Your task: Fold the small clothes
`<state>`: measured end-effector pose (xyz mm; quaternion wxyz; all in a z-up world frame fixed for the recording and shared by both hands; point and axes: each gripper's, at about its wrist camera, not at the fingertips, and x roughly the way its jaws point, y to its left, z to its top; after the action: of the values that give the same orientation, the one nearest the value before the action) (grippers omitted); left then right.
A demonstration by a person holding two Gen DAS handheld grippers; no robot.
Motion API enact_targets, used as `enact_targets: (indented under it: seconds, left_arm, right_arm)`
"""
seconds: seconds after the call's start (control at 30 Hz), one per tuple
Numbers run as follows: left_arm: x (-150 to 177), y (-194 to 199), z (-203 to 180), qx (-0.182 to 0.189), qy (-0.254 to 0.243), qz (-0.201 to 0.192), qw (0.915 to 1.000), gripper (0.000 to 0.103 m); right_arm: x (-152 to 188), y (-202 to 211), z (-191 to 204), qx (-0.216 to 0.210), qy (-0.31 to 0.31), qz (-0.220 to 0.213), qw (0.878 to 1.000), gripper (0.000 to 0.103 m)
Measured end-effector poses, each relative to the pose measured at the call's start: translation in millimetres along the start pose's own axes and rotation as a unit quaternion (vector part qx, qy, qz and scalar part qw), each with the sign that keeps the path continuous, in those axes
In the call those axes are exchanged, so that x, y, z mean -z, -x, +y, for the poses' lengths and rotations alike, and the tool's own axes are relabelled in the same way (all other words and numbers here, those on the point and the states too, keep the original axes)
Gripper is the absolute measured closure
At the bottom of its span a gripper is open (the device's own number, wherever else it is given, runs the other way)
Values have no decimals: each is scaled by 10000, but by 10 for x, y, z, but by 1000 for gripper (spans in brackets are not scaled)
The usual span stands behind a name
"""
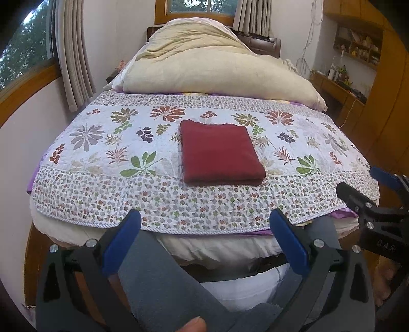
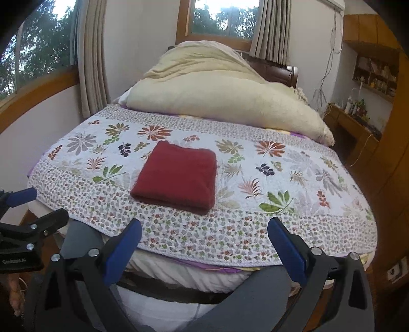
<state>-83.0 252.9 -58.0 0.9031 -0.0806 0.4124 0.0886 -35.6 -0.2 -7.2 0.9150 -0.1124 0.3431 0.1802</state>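
Both claws (image 1: 205, 222) (image 2: 204, 231) spread, empty; folded red garment's (image 1: 219, 150) inner layers hidden.

Both wrist views look from off the foot of the bed (image 1: 76, 199) toward its headboard window (image 2: 222, 18), sharing the bed; left view sits left of right.

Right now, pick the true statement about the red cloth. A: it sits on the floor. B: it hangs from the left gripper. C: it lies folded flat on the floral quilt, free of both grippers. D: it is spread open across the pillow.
C: the red cloth lies as a neat folded rectangle on the floral quilt, while the left gripper and right gripper are open and short of it.
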Motion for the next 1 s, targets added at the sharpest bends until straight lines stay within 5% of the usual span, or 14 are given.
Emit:
enact_targets:
  seconds: [1.0]
  left_arm:
    - [20, 18, -10, -97, 30, -44, 9999, 3]
  right_arm:
    - [27, -38, -26, -23, -80, 8, 10000, 4]
